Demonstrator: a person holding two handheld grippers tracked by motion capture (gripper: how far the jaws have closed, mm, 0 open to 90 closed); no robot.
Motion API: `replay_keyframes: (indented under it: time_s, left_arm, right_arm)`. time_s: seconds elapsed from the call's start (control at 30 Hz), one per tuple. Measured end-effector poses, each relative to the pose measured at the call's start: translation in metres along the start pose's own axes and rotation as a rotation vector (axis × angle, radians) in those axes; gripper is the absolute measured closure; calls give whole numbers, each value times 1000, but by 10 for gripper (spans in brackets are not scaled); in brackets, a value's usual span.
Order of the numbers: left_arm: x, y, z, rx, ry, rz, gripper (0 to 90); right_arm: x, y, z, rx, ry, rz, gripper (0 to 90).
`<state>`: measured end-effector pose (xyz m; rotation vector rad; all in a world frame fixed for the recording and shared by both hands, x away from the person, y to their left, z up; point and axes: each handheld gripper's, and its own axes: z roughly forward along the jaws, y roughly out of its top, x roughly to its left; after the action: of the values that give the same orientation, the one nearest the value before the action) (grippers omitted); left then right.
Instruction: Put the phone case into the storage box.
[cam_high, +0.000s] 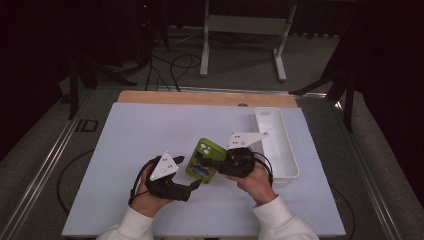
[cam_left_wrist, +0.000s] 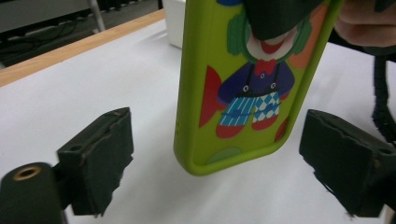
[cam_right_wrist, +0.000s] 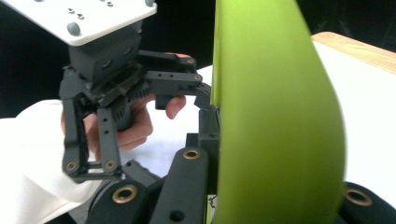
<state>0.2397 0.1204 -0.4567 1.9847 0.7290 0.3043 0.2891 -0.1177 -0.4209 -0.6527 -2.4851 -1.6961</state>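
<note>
The lime-green soft phone case with a printed clown figure (cam_high: 202, 160) is held clear above the white table (cam_high: 145, 140), a little right of its centre and toward the near edge, standing tilted with its camera cut-out end at about 12 o'clock in the high view. The right tool (cam_high: 220, 162) is clamped shut on the case from its 3 o'clock side; in the right gripper view the case's green edge (cam_right_wrist: 275, 116) rises straight between that tool's jaws. The left tool (cam_high: 196, 184) sits at about 7 o'clock from the case, its jaws spread wide and holding nothing; in the left gripper view the lower end of the case (cam_left_wrist: 243, 93) hangs between the two black pads (cam_left_wrist: 100, 158), untouched by either. A person's hand (cam_high: 150, 197) in a white sleeve carries each tool. A long white rectangular plastic tray (cam_high: 277, 142) lies on the table at about 2 o'clock from the case, near the table's right edge. A wooden strip (cam_high: 200, 97) borders the table's far side.
</note>
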Motion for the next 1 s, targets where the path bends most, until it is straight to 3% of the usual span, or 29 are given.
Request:
replay_keyframes:
  time_s: [0.57, 0.63, 0.77, 1.0]
  left_arm:
    - [-2, 0, -2, -16, -76, 23, 304]
    - [-2, 0, -2, -21, -96, 33, 343]
    - [-3, -1, -3, -26, -128, 45, 414]
    - [-1, -1, -3, -11, -146, 54, 545]
  right_arm:
    - [6, 2, 1, 11, 86, -52, 885]
    - [8, 2, 3, 23, 113, -70, 886]
    - [9, 2, 4, 28, 113, -81, 887]
    - [7, 1, 2, 28, 108, -90, 884]
